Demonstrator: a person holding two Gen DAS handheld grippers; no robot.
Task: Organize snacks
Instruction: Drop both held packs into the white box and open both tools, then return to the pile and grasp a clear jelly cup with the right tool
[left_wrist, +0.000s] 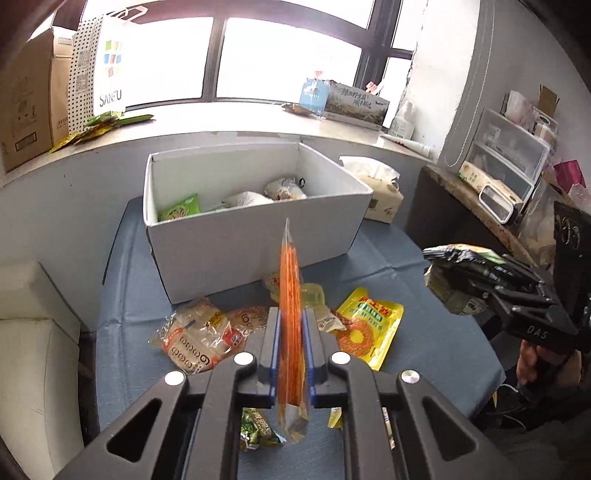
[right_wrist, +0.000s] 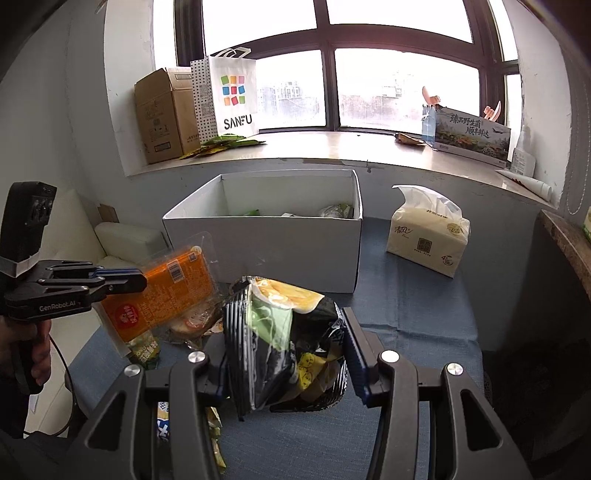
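Note:
My left gripper (left_wrist: 290, 325) is shut on a flat orange snack packet (left_wrist: 289, 295), held edge-on above the blue cloth. From the right wrist view that orange packet (right_wrist: 166, 291) hangs at the left in the left gripper (right_wrist: 142, 282). My right gripper (right_wrist: 288, 332) is shut on a puffy black and yellow snack bag (right_wrist: 291, 339); in the left wrist view this bag (left_wrist: 461, 258) shows at the right. A white open box (left_wrist: 255, 236) stands ahead with several snacks inside. Loose packets lie before it: bread bags (left_wrist: 199, 339) and a yellow pouch (left_wrist: 365, 328).
A tissue pack (right_wrist: 428, 236) sits right of the white box (right_wrist: 266, 243). The windowsill (right_wrist: 332, 147) behind holds a cardboard carton (right_wrist: 166, 114), a paper bag (right_wrist: 234, 96) and a printed box (right_wrist: 469, 136). Clear drawers (left_wrist: 506, 158) stand on a side shelf. White cushions (left_wrist: 33, 332) lie left.

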